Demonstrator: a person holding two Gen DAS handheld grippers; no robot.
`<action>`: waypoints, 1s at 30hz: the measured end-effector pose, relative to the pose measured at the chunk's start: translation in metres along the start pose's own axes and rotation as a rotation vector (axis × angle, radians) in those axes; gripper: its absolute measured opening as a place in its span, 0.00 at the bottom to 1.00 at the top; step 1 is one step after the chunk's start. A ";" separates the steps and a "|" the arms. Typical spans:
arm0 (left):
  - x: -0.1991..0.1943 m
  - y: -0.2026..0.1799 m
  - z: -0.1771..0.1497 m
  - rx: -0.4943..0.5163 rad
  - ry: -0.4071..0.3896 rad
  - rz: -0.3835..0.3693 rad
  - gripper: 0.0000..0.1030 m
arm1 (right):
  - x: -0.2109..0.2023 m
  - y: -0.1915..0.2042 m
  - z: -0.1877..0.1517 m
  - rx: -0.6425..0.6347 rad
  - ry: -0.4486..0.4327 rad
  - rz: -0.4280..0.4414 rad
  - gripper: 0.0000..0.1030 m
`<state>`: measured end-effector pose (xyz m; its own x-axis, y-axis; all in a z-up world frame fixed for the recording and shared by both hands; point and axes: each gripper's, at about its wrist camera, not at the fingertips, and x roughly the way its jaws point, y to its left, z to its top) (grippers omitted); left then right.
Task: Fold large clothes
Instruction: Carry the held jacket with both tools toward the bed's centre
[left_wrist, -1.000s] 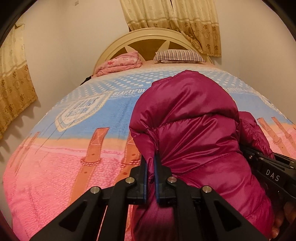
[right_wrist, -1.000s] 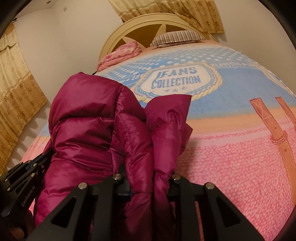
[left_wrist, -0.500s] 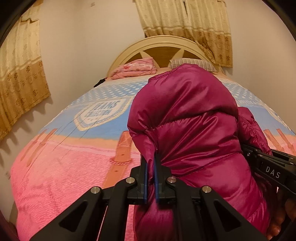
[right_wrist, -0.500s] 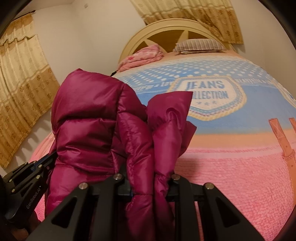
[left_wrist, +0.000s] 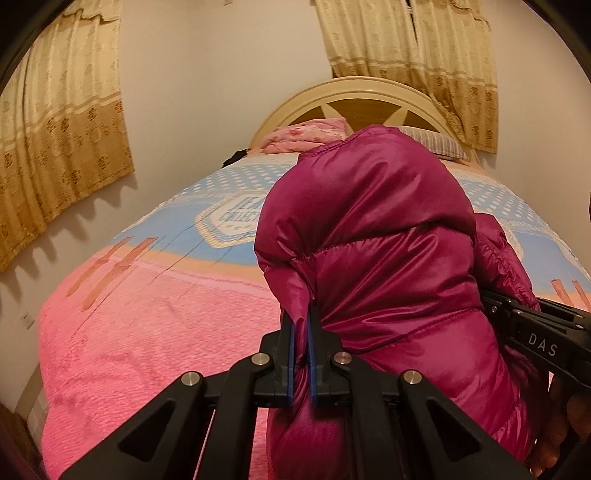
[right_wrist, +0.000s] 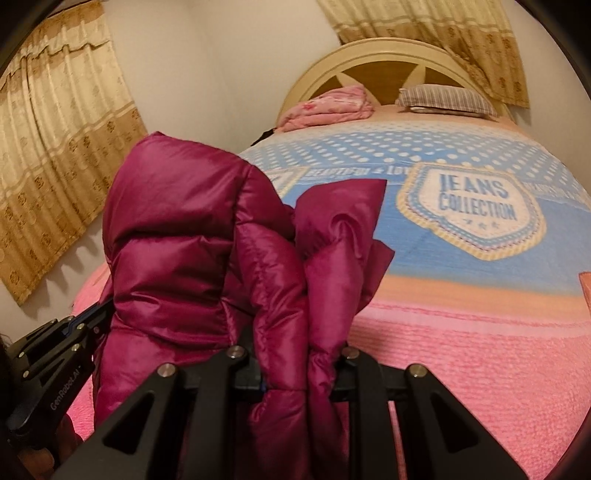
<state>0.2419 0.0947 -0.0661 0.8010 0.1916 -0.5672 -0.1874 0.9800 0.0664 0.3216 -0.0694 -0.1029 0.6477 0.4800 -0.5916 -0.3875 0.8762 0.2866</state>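
A shiny magenta puffer jacket (left_wrist: 373, 240) hangs bunched between my two grippers, lifted above the bed. My left gripper (left_wrist: 301, 328) is shut on a thin edge of the jacket at its left side. My right gripper (right_wrist: 299, 354) is shut on a thick fold of the jacket (right_wrist: 192, 236); its fingertips are hidden in the fabric. The right gripper also shows at the right edge of the left wrist view (left_wrist: 532, 332), and the left gripper shows at the lower left of the right wrist view (right_wrist: 55, 343). The jacket's lower part hangs out of view.
The bed (right_wrist: 480, 332) carries a pink and blue cover with a "JEANS COLLECTION" badge (right_wrist: 472, 210). A folded pink blanket (right_wrist: 328, 105) and a striped pillow (right_wrist: 447, 98) lie by the headboard (left_wrist: 354, 96). Curtains (left_wrist: 55, 140) hang on the left wall and behind the bed.
Both grippers have risen with the jacket and tilted up; more wall and curtain show and the bed sits lower in both views. Both grips are unchanged.
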 end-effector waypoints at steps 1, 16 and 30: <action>-0.001 0.006 0.000 -0.008 0.001 0.006 0.04 | 0.003 0.003 0.001 -0.004 0.004 0.006 0.20; 0.013 0.057 -0.007 -0.082 0.028 0.064 0.04 | 0.041 0.053 0.008 -0.079 0.067 0.066 0.20; 0.039 0.075 -0.015 -0.111 0.070 0.065 0.04 | 0.071 0.063 0.006 -0.097 0.111 0.054 0.20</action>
<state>0.2503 0.1752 -0.0956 0.7441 0.2466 -0.6209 -0.3022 0.9531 0.0163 0.3471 0.0206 -0.1223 0.5498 0.5135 -0.6589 -0.4846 0.8385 0.2491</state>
